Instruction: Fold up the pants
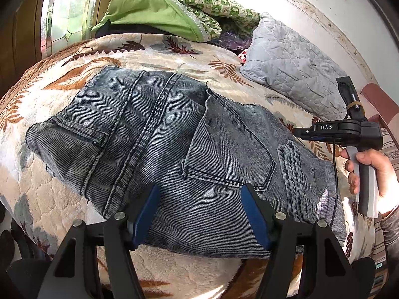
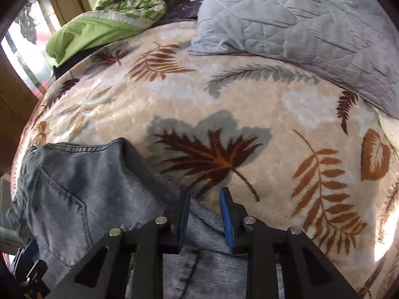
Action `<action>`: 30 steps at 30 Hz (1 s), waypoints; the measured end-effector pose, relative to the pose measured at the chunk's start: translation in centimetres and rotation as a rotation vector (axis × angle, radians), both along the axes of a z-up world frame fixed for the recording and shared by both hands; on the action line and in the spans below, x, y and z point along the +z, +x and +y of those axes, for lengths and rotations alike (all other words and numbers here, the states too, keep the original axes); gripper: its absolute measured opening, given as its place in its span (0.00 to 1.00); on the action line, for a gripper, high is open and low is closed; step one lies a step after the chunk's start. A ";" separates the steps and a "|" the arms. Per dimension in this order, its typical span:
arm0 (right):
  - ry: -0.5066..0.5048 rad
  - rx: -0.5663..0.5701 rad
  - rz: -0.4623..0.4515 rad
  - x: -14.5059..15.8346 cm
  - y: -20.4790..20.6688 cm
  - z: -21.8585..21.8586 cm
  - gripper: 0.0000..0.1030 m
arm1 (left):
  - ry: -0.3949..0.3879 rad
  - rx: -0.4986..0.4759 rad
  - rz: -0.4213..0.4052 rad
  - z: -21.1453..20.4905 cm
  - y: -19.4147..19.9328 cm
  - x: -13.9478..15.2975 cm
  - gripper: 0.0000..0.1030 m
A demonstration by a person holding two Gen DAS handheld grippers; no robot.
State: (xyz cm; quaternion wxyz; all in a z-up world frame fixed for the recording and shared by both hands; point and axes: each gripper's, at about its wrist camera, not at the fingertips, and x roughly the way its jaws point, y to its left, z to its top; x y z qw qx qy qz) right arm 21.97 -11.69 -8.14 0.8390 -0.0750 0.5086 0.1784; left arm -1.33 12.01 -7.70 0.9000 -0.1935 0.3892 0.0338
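While the pants (image 1: 159, 134) lie folded in a thick bundle on the bed's leaf-patterned blanket (image 1: 174, 57), we hold both tools above them. The denim sits toward the near edge of the bed, back pockets up, its seam running away from us in the left wrist view. Our left gripper (image 1: 199, 214) hovers over the near part of the bundle with its blue pads spread wide and nothing between them. Our right gripper (image 2: 204, 221) points steeply down over the bundle's right-hand edge, where denim (image 2: 74, 194) meets blanket (image 2: 224, 99); its pads stand a narrow gap apart and press on nothing, with cloth showing below the gap. In the left wrist view the right hand (image 1: 374, 174) grips that tool's handle beside the pants. At the far edge of the bed we see a grey quilted pillow (image 1: 291, 64) and a heap of green bedding (image 1: 159, 15).
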 end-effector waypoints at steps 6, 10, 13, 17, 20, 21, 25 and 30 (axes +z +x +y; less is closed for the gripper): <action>-0.014 0.012 0.040 -2.0 0.5 1.7 0.38 | -0.020 0.002 -0.011 0.2 -0.3 0.2 0.67; -0.045 -0.088 -0.131 0.9 -1.8 0.7 0.45 | -0.089 0.026 -0.057 1.2 -1.0 0.8 0.67; 0.029 -0.046 -0.132 2.6 -4.8 0.1 0.49 | -0.114 0.080 -0.128 2.2 -2.2 1.8 0.67; 0.183 0.027 -0.051 3.0 -9.7 0.1 0.52 | -0.156 0.171 -0.172 4.7 -3.7 2.2 0.68; 0.260 0.116 0.000 1.6 -13.6 1.3 0.53 | -0.180 0.214 -0.136 6.1 -3.9 1.5 0.68; 0.257 0.134 -0.001 1.1 -14.8 1.8 0.53 | -0.177 0.214 -0.129 6.1 -4.0 1.5 0.68; 0.241 0.168 0.002 -0.7 -17.4 3.4 0.53 | -0.095 0.217 -0.125 4.9 -4.5 2.4 0.68; 0.236 0.175 0.006 -1.1 -17.4 4.9 0.53 | -0.060 0.233 -0.133 4.8 -5.4 3.6 0.69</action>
